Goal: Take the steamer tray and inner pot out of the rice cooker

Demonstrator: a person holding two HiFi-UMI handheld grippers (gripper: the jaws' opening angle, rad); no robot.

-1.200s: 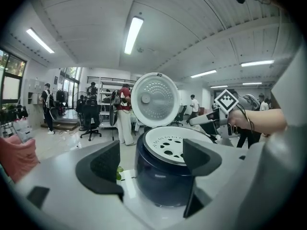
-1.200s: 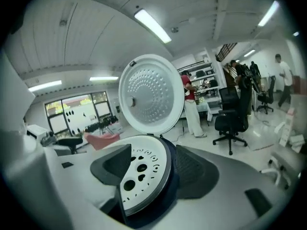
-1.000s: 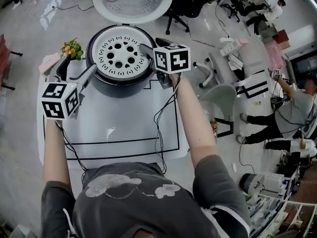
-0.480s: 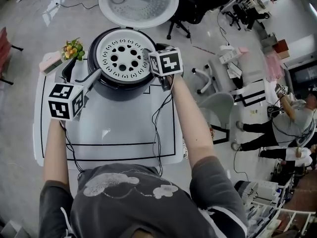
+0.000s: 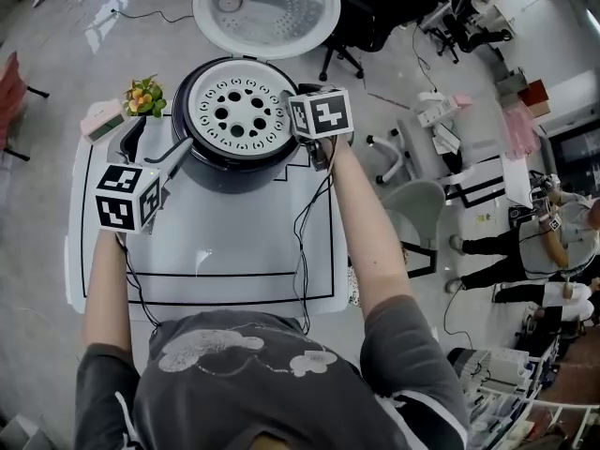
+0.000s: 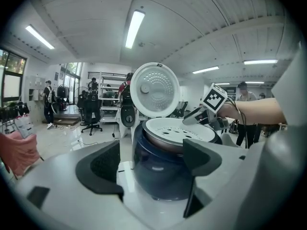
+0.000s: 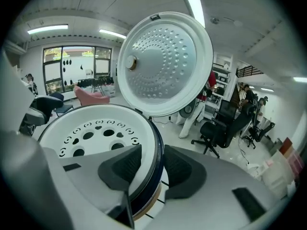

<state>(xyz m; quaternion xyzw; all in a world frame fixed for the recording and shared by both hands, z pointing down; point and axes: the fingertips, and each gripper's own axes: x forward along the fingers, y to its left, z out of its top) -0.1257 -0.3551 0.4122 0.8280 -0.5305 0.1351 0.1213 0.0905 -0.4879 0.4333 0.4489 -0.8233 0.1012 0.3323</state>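
Observation:
The dark rice cooker [image 5: 230, 167] stands at the table's far side with its round lid [image 5: 267, 7] swung up. In its mouth sits the white perforated steamer tray [image 5: 239, 115], over the inner pot's metal rim [image 6: 160, 143]. My right gripper [image 5: 289, 101] is at the tray's right edge. Its jaws [image 7: 151, 164] have just been closing and straddle the rim, one pad over the tray [image 7: 96, 128], one outside, with no firm press visible. Left of the cooker [image 6: 158, 176], my left gripper [image 5: 176, 156] stands open, nothing between its jaws [image 6: 153, 164].
A small pot of flowers [image 5: 142, 95] and a pale box [image 5: 101, 120] sit at the table's back left. The white mat [image 5: 234, 251] with black lines covers the table in front of the cooker. Cables [image 5: 302, 242] trail from the right gripper. Chairs and people are off to the right.
The right gripper has shifted slightly onto the tray's right rim and rolled a little. The left gripper has hardly moved.

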